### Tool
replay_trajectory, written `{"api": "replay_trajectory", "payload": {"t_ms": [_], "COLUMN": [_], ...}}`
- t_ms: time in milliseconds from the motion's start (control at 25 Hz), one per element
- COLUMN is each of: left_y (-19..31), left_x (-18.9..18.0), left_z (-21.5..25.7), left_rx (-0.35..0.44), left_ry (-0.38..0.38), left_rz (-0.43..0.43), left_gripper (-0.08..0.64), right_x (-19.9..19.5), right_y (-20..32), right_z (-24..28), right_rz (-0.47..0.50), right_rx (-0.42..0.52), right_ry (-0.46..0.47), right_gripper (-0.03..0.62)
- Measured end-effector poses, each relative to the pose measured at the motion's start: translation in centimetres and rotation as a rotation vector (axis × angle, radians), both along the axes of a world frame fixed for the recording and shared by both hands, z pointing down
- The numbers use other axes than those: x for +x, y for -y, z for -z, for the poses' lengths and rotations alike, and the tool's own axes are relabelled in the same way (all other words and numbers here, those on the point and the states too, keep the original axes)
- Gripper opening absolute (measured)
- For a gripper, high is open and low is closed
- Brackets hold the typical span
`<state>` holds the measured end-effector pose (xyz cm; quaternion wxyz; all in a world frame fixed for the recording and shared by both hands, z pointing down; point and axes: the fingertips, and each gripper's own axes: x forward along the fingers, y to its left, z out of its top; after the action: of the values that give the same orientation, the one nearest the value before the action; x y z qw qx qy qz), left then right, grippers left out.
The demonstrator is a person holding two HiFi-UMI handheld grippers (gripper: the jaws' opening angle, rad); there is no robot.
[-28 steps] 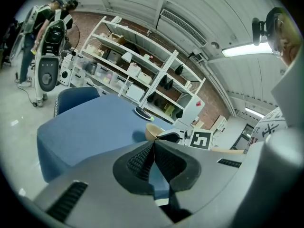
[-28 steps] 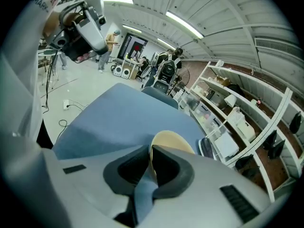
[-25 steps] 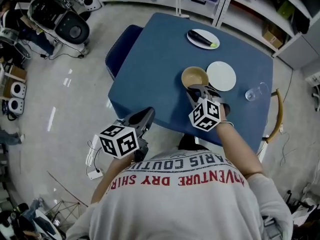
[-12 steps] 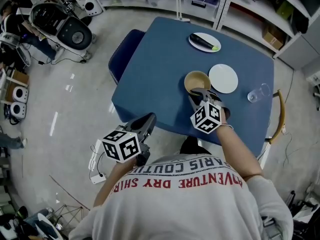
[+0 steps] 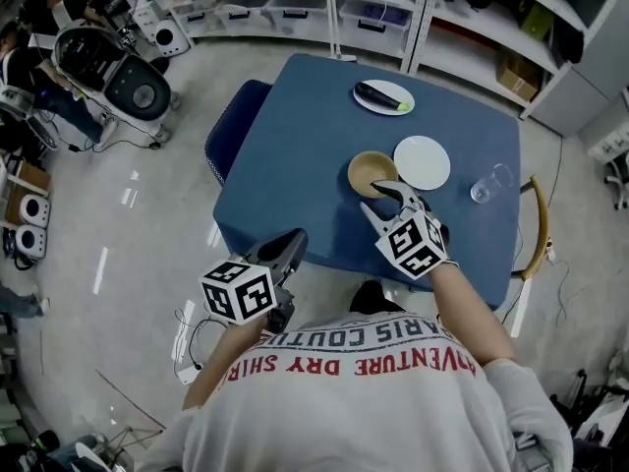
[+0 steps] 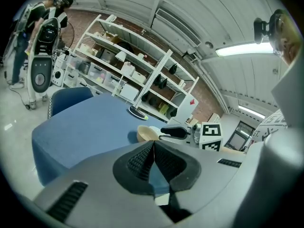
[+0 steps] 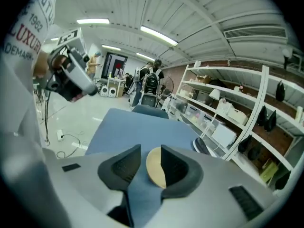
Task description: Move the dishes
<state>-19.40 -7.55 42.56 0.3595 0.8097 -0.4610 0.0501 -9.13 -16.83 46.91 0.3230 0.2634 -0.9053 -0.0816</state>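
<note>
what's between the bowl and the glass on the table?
An empty white plate, next to the bowl; then bare table up to the glass. Head view shows it.

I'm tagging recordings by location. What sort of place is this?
Probably a lab or workshop, not a home: shelves of storage bins along one side, machines stand on the bare floor, and dishes sit on a lone blue table.

Blue bench (image 5: 295,165) stood on glossy grey floor (image 5: 118,224); white shelving (image 5: 472,28) behind; blue chair (image 5: 231,131) beside bench; ceiling strip lights (image 7: 159,35) shone.
</note>
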Motion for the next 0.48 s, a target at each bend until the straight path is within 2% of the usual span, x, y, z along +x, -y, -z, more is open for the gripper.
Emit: {"api": "replay_trajectory", "payload": {"t_ms": [160, 480], "left_y": [0.5, 0.8], "left_x": [1.7, 5.7], "left_z": [1.3, 5.1], "left_rx": [0.038, 0.133], "left_ry": [-0.003, 0.004], "left_rz": [-0.055, -0.170], "left_gripper": [0.028, 0.028], "right_x": [1.2, 5.9], "right_y": [-1.8, -5.7], "right_z": [4.0, 10.5], "right_rz": [-0.043, -0.127], "right_rx": [-0.049, -0.106], "right_ry": [0.140, 0.392], "right_gripper": [0.130, 0.077]}}
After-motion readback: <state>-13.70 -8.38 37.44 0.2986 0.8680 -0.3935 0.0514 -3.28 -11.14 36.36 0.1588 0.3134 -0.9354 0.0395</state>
